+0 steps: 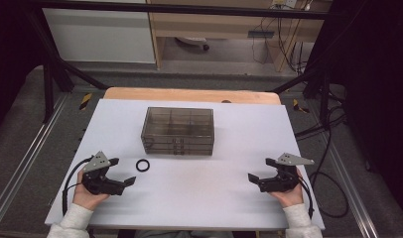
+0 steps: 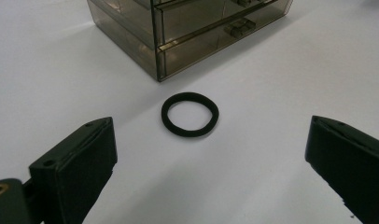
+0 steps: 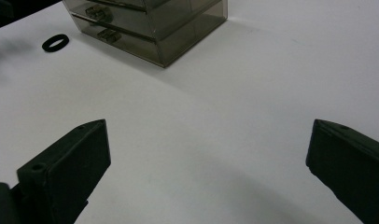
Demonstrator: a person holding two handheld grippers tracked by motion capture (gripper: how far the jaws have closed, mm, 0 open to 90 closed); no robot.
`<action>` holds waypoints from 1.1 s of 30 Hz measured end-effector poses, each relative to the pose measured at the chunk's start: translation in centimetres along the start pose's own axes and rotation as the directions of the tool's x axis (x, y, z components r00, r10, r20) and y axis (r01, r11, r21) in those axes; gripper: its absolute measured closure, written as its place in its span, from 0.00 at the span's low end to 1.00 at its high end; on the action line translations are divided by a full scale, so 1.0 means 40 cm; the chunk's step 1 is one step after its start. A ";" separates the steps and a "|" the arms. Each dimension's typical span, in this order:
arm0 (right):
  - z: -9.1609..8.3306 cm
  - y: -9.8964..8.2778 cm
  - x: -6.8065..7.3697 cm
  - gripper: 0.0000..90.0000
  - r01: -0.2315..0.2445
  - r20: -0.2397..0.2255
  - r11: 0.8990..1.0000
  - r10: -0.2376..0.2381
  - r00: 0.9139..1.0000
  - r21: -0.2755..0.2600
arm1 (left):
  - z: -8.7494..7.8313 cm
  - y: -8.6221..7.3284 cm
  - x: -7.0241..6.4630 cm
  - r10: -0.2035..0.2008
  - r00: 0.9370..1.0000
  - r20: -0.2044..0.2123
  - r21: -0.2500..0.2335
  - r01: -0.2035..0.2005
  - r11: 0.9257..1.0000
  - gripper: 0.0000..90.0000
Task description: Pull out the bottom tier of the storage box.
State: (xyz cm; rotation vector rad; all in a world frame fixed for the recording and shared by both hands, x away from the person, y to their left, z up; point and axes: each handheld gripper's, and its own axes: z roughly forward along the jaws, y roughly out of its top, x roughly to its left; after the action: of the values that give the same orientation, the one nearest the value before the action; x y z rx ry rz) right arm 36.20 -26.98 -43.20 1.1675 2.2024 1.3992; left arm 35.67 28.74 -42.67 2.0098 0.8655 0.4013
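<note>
Black hair tie (image 2: 190, 114) lies flat just ahead of my left gripper (image 1: 121, 172), jaws wide and empty; my right gripper (image 1: 259, 170) is likewise spread, near the smoky drawer box (image 1: 177, 131).

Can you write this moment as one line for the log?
left hand-held gripper: open, empty | right hand-held gripper: open, empty | black hair tie: on table | drawer box: closed

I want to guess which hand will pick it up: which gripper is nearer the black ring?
Left. The left gripper sits just beside the black ring, jaws open toward it; the right gripper is far across the table.
</note>
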 end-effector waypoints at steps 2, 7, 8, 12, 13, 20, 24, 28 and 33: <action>0.000 0.000 0.000 0.01 -0.001 0.002 1.000 0.001 1.000 0.002 | -0.001 0.004 0.000 0.012 1.000 -0.003 0.004 -0.012 1.000 0.02; 0.001 0.000 0.001 0.01 -0.002 0.001 1.000 0.002 1.000 0.007 | 0.000 0.007 -0.001 0.022 1.000 -0.005 0.012 -0.021 1.000 0.02; 0.001 0.000 0.002 0.01 0.000 0.000 1.000 0.000 1.000 0.006 | 0.001 0.010 -0.003 0.028 1.000 -0.008 0.016 -0.028 0.999 0.03; 0.001 0.001 0.003 0.01 0.003 -0.004 1.000 -0.003 1.000 0.002 | 0.002 0.016 -0.004 0.043 0.999 -0.009 0.022 -0.043 0.999 0.02; 0.000 0.001 0.003 0.01 0.004 -0.003 1.000 -0.004 1.000 0.001 | 0.003 0.017 -0.004 0.044 0.999 -0.010 0.022 -0.044 0.999 0.02; -0.001 0.001 0.003 0.01 0.008 -0.003 1.000 -0.008 1.000 -0.003 | 0.007 0.027 -0.008 0.069 0.998 -0.014 0.033 -0.068 0.997 0.02; -0.001 0.001 0.001 0.01 0.004 0.000 1.000 -0.004 1.000 0.001 | 0.006 0.036 -0.010 0.083 0.996 -0.018 0.033 -0.082 0.996 0.03; 0.000 0.000 0.002 0.01 0.003 0.002 1.000 -0.003 1.000 0.007 | 0.004 0.041 -0.008 0.095 0.995 -0.024 0.037 -0.094 0.995 0.03; 0.002 0.000 0.003 0.01 0.003 -0.001 1.000 -0.003 1.000 0.013 | 0.002 0.046 -0.007 0.104 0.994 -0.026 0.040 -0.103 0.994 0.03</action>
State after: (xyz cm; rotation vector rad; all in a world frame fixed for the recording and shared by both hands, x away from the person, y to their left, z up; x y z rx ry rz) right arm 36.19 -26.85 -43.23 1.1678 2.2156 1.3865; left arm 36.31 27.82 -41.16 2.0950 0.7943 0.4756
